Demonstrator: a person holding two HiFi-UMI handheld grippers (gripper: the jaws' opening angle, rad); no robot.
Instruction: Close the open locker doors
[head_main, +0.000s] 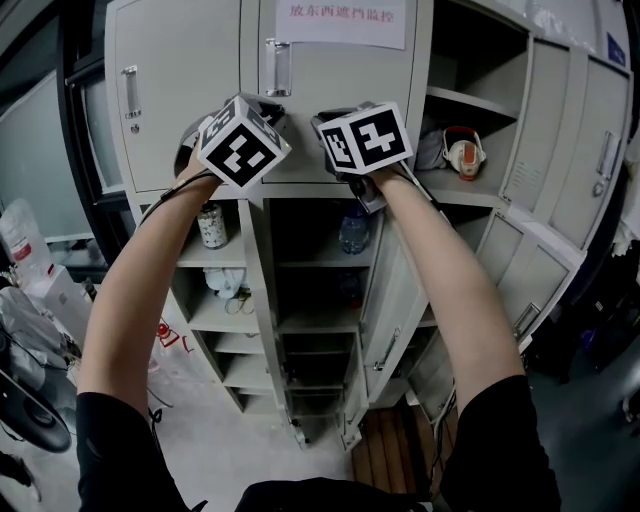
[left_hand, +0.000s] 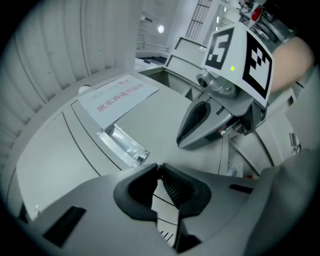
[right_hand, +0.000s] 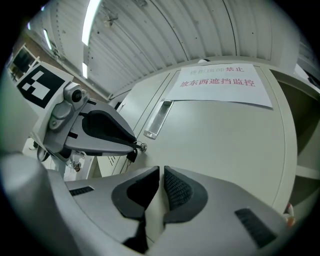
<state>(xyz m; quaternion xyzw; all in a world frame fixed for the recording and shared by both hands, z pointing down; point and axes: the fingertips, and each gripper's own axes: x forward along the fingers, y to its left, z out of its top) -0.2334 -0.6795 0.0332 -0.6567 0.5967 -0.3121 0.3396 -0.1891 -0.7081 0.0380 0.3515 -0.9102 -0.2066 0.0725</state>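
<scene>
I log left gripper (left_hand: 159, 167) and right gripper (right_hand: 161, 170) jaws pressed together, empty, near the closed upper door (head_main: 340, 110); 1 lower door (head_main: 400, 290) hangs open beneath.

A white paper sign (right_hand: 220, 82) on the closed upper locker door (right_hand: 220, 150) in front of me carries two lines of Chinese print. The upper line starts in faint grey characters I cannot read and ends in red 禁止; the lower line, all red, reads 放东西遮挡监控. A small blue label (head_main: 615, 48) at the head view's far right is too small to read
</scene>
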